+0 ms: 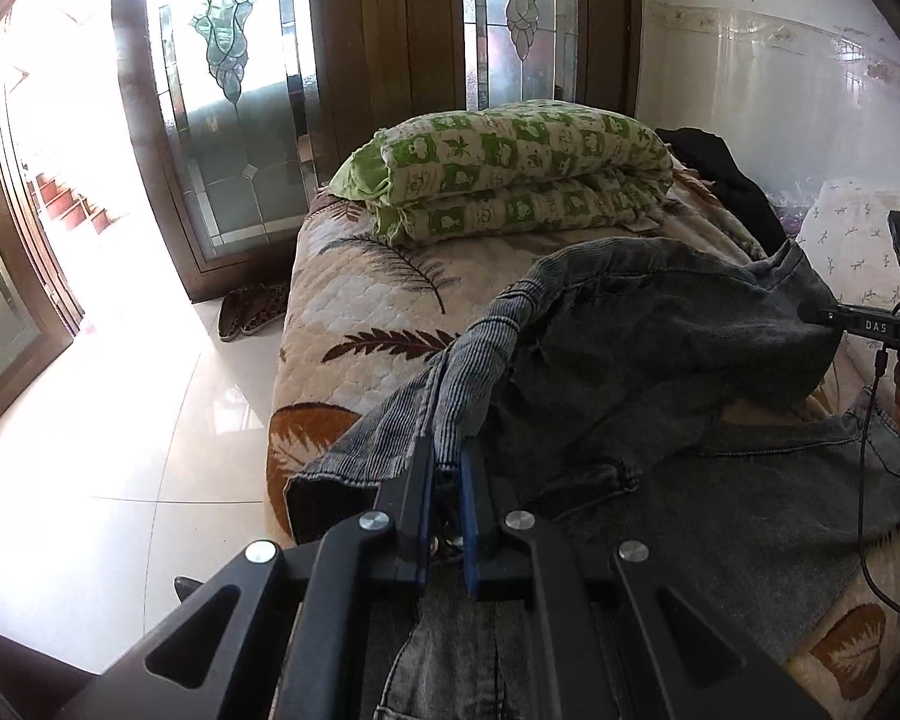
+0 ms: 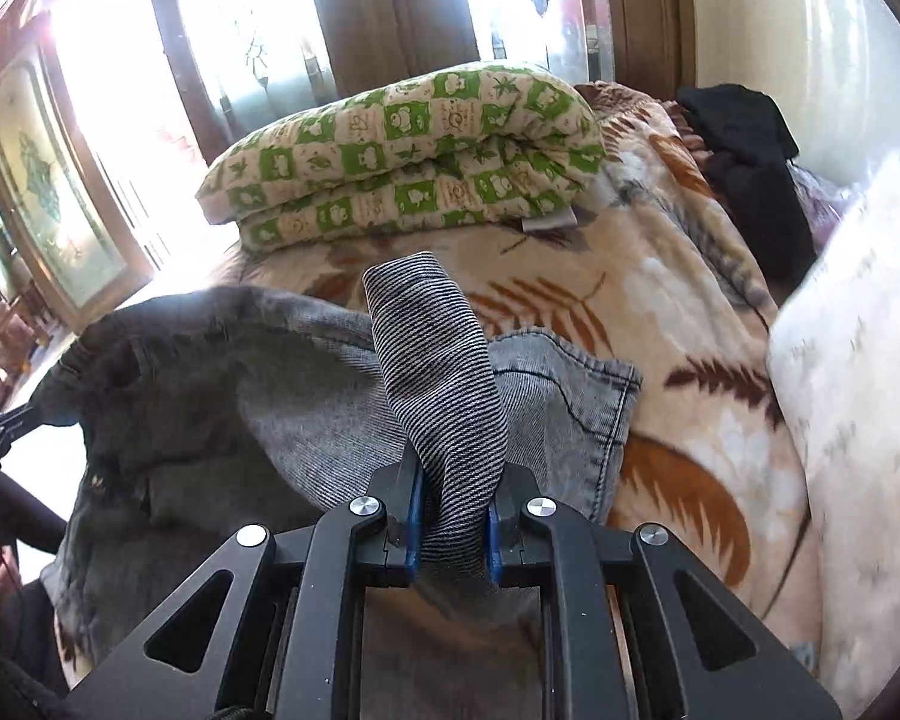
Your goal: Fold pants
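Grey denim pants (image 1: pixel 660 360) lie partly lifted over a leaf-patterned bed (image 1: pixel 378 294). My left gripper (image 1: pixel 447 468) is shut on a bunched edge of the pants at the bed's near left side. My right gripper (image 2: pixel 453 504) is shut on another bunched, ribbed-looking edge of the pants (image 2: pixel 438 372). The cloth hangs stretched between the two grippers above a lower layer of the pants. The right gripper also shows at the right edge of the left wrist view (image 1: pixel 810 315). The left gripper shows at the left edge of the right wrist view (image 2: pixel 27 417).
A folded green-checked quilt (image 1: pixel 510 174) lies at the bed's far end. Dark clothes (image 1: pixel 732 180) and a white pillow (image 2: pixel 858 372) lie along the right by the tiled wall. Shoes (image 1: pixel 252 309) sit on the glossy floor to the left, before glass doors.
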